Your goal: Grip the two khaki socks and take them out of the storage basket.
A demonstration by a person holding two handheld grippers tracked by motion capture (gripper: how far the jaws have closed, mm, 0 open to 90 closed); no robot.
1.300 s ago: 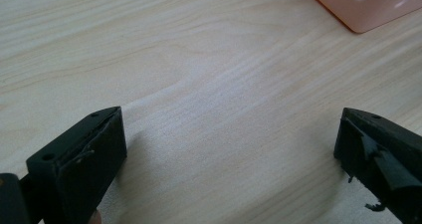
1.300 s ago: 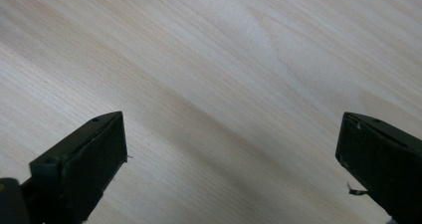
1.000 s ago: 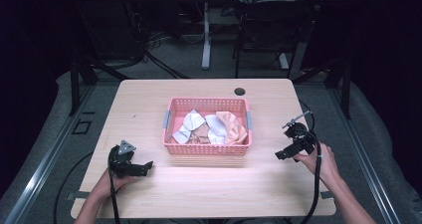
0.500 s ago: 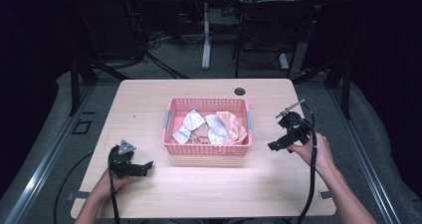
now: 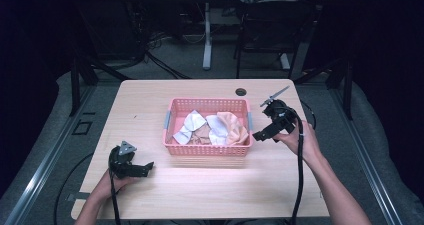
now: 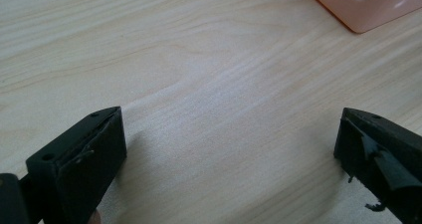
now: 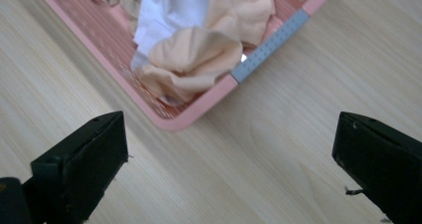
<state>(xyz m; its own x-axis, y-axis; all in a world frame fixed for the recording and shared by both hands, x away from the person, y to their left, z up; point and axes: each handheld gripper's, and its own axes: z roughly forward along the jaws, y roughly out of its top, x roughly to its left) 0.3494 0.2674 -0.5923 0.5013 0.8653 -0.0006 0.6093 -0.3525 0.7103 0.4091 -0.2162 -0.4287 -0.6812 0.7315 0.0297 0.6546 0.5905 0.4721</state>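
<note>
A pink plastic basket (image 5: 176, 105) stands in the middle of the wooden table and holds crumpled cloths. A white cloth (image 5: 189, 124) lies at its left, a peach cloth (image 5: 235, 127) at its right. My right gripper (image 5: 259, 135) is raised just off the basket's right end, open, pointing at it. In the right gripper view (image 7: 229, 169) its jaws stand wide apart over the basket's corner (image 7: 199, 112) and the peach cloth (image 7: 199, 55). My left gripper (image 5: 142, 169) rests open on the table near the front left, its jaws (image 6: 229, 169) empty over bare wood.
A small black round cap (image 5: 241, 91) lies on the table behind the basket. The basket has grey handles (image 5: 167, 120) at both ends. Chair and desk legs with cables stand on the floor beyond the table's far edge.
My right gripper has risen and moved left toward the basket's right end. The left gripper has stayed put.
</note>
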